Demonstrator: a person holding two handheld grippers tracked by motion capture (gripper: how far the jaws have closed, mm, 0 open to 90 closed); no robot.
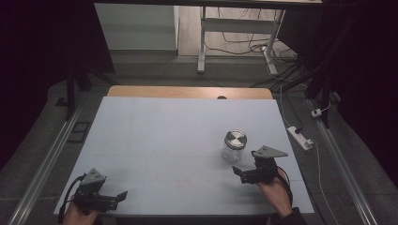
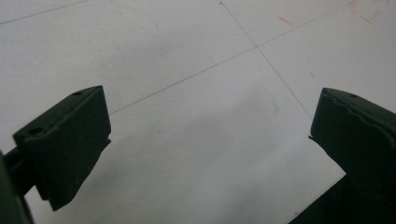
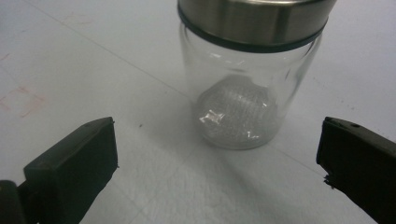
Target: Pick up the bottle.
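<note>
A clear glass jar with a brushed metal screw lid stands upright right of the centre of the pale blue table. The right gripper sits just beside it, jaws spread wide and squared to the glass body, probably lining up a grasp. The left gripper waits well apart at the near left corner, jaws apart over bare board.

Jar: clear glass w/ brushed silver metal lid, dark band under lid rim. Table: pale blue-grey top w/ thin grid lines, faint red marks; light wood edge at far side. Both grippers, left gripper & right gripper, black; grey plates on top.
</note>
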